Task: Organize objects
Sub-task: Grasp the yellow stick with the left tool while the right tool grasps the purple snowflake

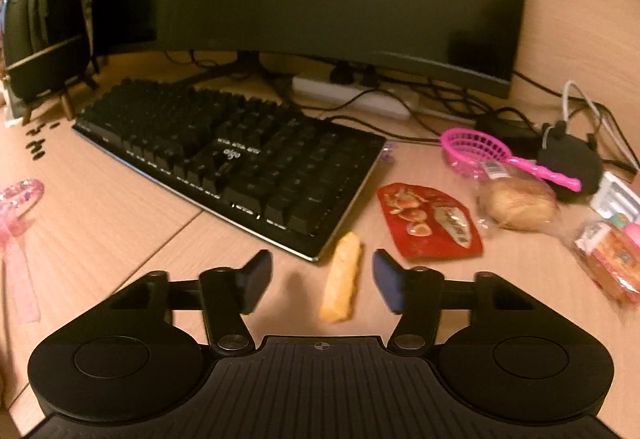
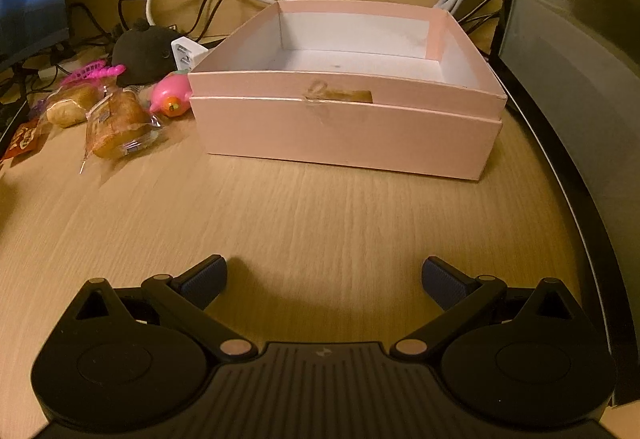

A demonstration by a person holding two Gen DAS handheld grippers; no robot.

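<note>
Risk of miss: left gripper (image 1: 322,281) jaws half-spread, pinching nothing, yellow snack bar (image 1: 342,277) lying off-centre toward the three-o'clock pad beside the keyboard (image 1: 224,159), so closing may skid it.

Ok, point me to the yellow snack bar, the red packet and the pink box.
yellow snack bar (image 1: 342,279): left wrist view, middle of the wrapper.
red packet (image 1: 430,221): left wrist view, centre of its printed face.
pink box (image 2: 348,131): right wrist view, front wall.
</note>
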